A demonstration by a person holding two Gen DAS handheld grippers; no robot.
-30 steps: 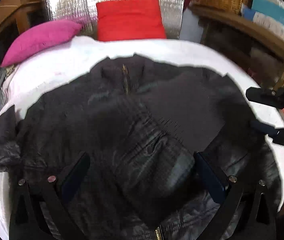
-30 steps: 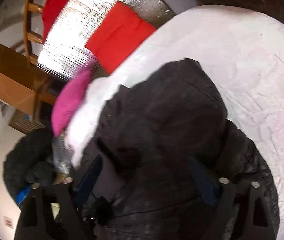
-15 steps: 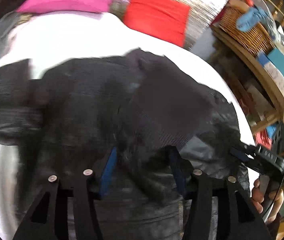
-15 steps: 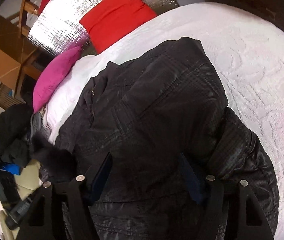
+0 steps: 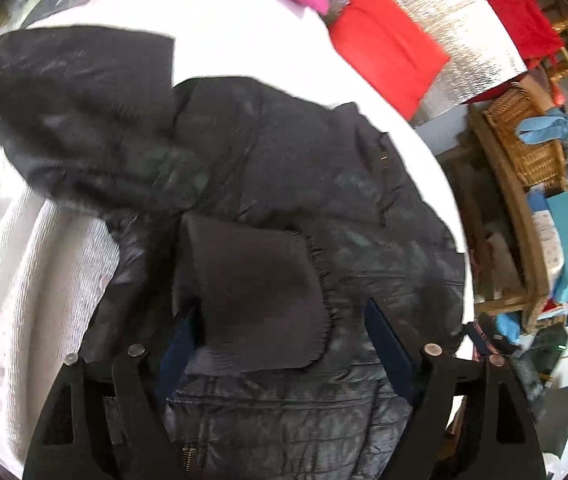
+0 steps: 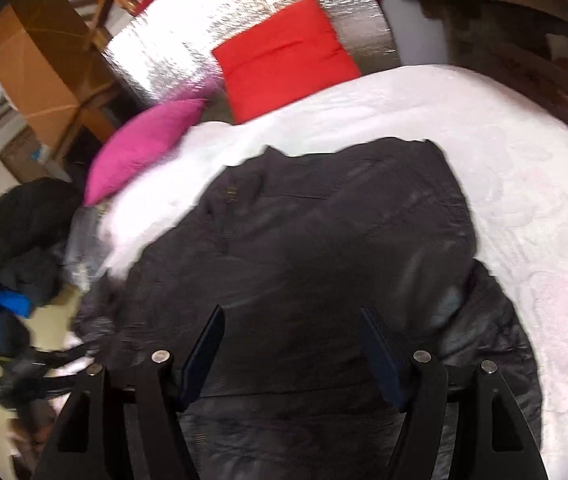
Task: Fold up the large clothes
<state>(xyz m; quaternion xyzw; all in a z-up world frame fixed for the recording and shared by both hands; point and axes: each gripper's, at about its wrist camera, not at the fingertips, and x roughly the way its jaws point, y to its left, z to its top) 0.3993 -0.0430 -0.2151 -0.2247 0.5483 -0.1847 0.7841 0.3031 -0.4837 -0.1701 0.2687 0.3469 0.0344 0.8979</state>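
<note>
A white bedspread (image 6: 524,184) covers the bed. On it lies a large black quilted jacket (image 6: 324,240), spread directly under and ahead of both my claws. A red cushion (image 6: 284,56) and a pink cushion (image 6: 139,144) sit at the far edge. My left claw (image 5: 284,340) is spread wide, the jacket's ribbed cuff (image 5: 251,292) lying between its fingers. My right claw (image 6: 292,340) is also wide, gripping nothing, above the jacket's body.
</note>
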